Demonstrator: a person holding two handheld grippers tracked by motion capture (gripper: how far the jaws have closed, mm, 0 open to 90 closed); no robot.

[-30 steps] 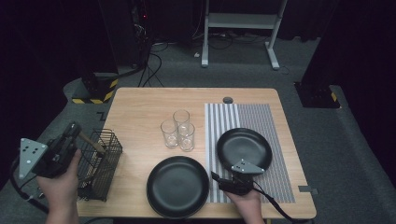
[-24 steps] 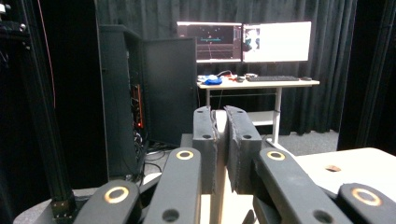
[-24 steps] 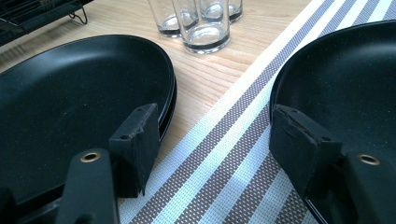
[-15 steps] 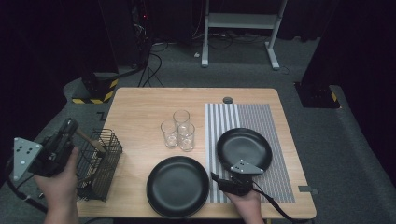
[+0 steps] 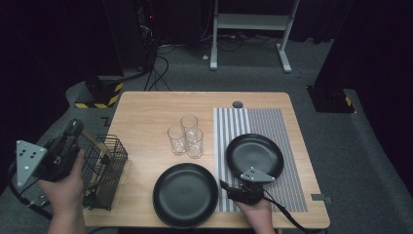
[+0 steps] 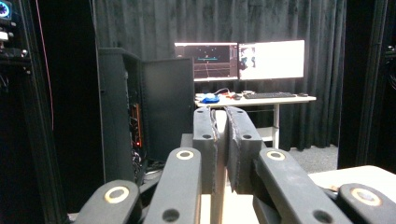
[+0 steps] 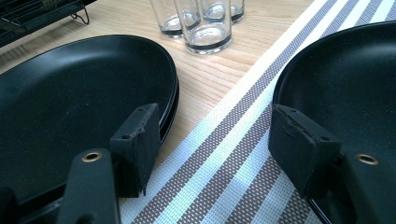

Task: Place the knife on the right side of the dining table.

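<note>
Wooden utensil (image 5: 94, 142) is clamped in the left gripper (image 5: 73, 131), held over the black wire basket (image 5: 104, 168) at the tabletop's (image 5: 146, 117) left edge; in the left gripper view the jaws press together on a pale wooden strip. Right gripper (image 5: 228, 187) rests low with jaws apart and empty, between the near black plate (image 5: 185, 195) and the plate on the striped mat (image 5: 255, 155). Risk: a tilted utensil could catch the basket wires and tip it off the edge.
</note>
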